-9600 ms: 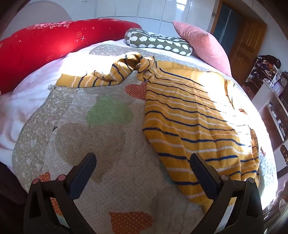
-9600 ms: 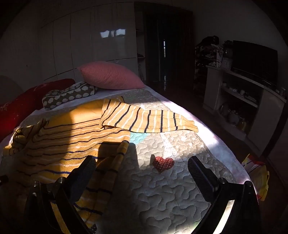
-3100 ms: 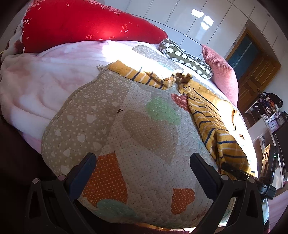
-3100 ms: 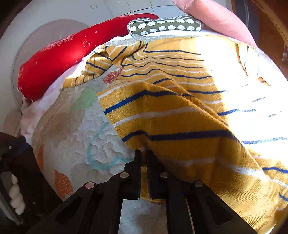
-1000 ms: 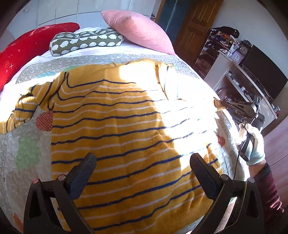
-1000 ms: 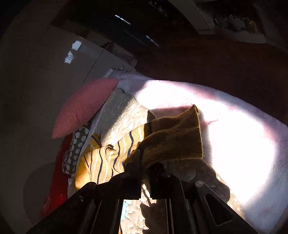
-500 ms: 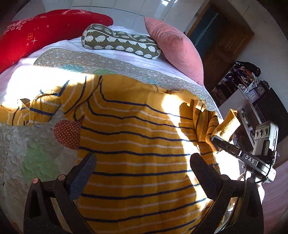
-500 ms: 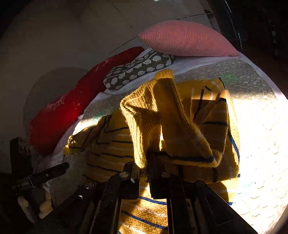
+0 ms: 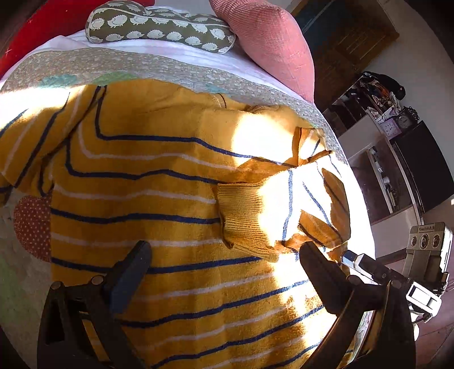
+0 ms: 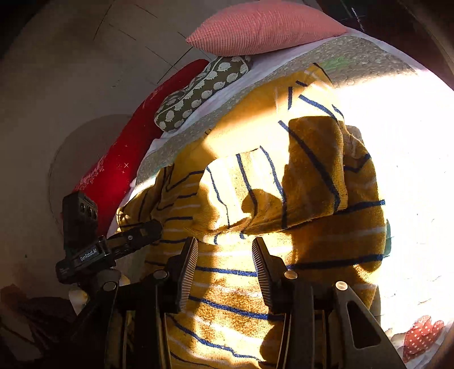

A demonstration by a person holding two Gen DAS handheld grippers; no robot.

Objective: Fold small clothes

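Note:
A yellow knit sweater [image 9: 136, 187] with blue and white stripes lies spread on the quilted bedspread [image 9: 119, 61]. Its right sleeve [image 9: 283, 204] is folded over onto the body, cuff [image 9: 244, 218] pointing left. My left gripper [image 9: 224, 261] is open and empty, hovering over the sweater's lower body just below the cuff. My right gripper [image 10: 224, 255] is partly open and empty, just short of the folded sleeve [image 10: 283, 181]. It also shows at the right edge of the left wrist view [image 9: 366, 269]; the left one shows in the right wrist view [image 10: 133, 235].
A pink pillow [image 9: 266, 39], a green hedgehog-print bolster [image 9: 161, 25] and a red bolster [image 10: 124, 159] lie at the head of the bed. A shelf unit with a TV [image 9: 408, 170] stands beyond the bed's right edge.
My right gripper carried the sleeve over the sweater's body, laid it down and opened, letting go. The left gripper moved closer over the sweater.

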